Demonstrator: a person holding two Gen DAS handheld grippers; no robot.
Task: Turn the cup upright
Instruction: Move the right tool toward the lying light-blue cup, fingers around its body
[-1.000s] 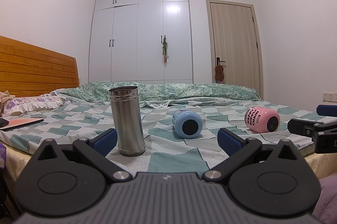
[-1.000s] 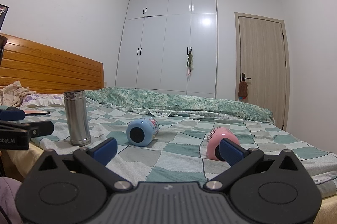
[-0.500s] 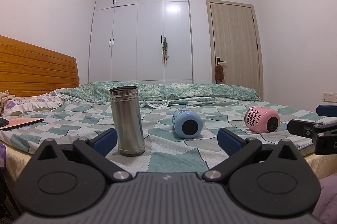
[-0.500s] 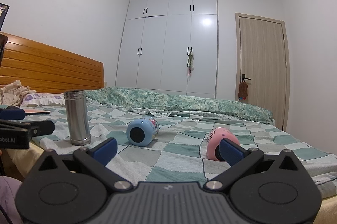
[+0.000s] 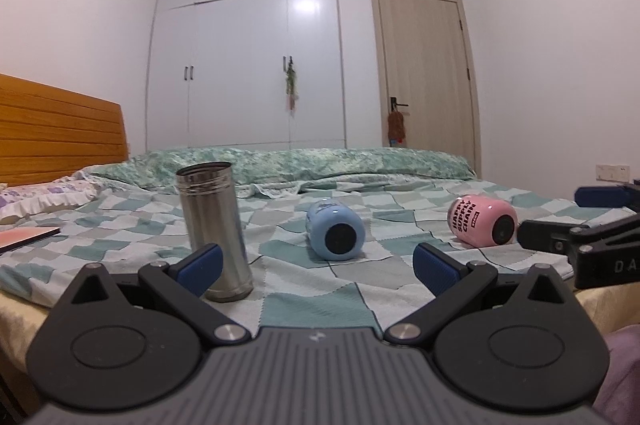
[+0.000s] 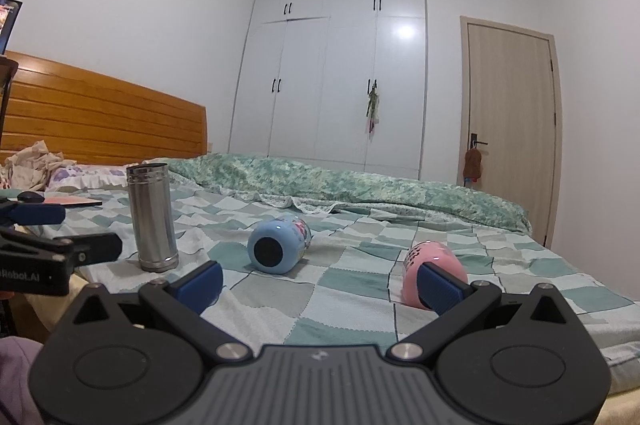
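Observation:
A blue cup [image 5: 335,233] lies on its side on the checked bedspread, its dark base facing me; it also shows in the right wrist view [image 6: 278,245]. A pink cup [image 5: 482,222] lies on its side to the right, seen closer in the right wrist view [image 6: 434,277]. A steel cup [image 5: 214,231] stands upright at the left, also in the right wrist view [image 6: 153,217]. My left gripper [image 5: 318,267] is open and empty, short of the blue cup. My right gripper [image 6: 320,285] is open and empty, its right finger in front of the pink cup.
A bed with a checked cover [image 5: 320,305] carries the cups, with a rolled green quilt [image 5: 304,165] behind. A wooden headboard [image 6: 100,121] and pillows are at the left, with a flat pink book [image 5: 24,237]. A wardrobe [image 5: 244,49] and door [image 5: 424,77] are on the far wall.
Both grippers have shifted slightly forward toward the bed. The cups have not moved, and both grippers stay open.

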